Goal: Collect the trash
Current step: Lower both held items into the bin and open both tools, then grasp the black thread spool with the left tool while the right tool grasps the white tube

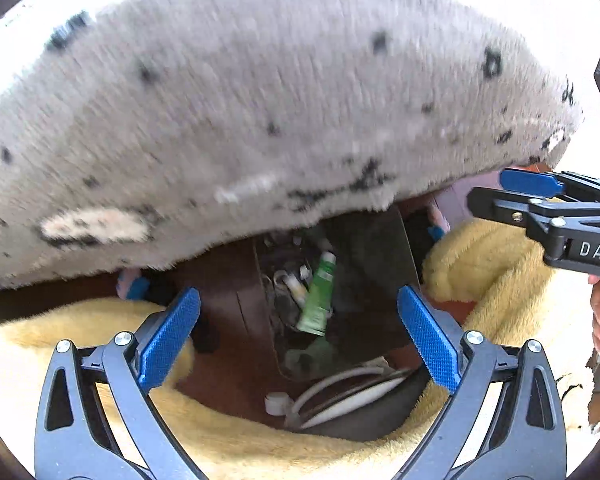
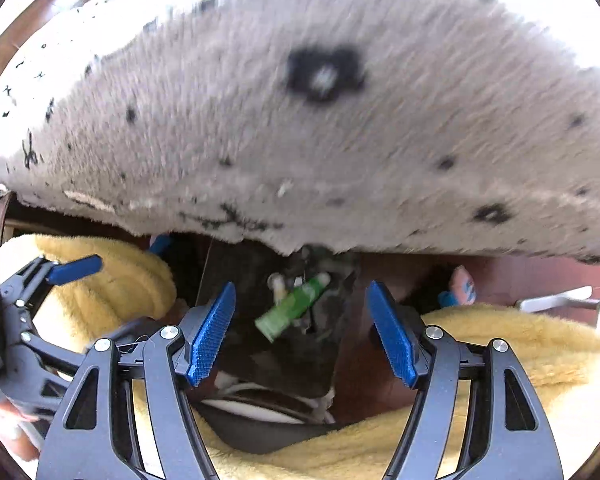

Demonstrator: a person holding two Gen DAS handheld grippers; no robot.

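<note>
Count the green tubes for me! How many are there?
1. The green tube lies down in the dark gap below the grey spotted blanket, between the yellow towels. More could hide under the blanket.

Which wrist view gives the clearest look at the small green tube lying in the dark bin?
The left wrist view: the green plastic tube lies sharp and almost whole between that gripper's open fingers, white cap up. In the right wrist view the same tube is blurrier, tilted, and its lower end smears into the dark bin.

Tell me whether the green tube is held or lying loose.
Loose: the green tube lies tilted among clutter, with both open claws clear of it.
</note>
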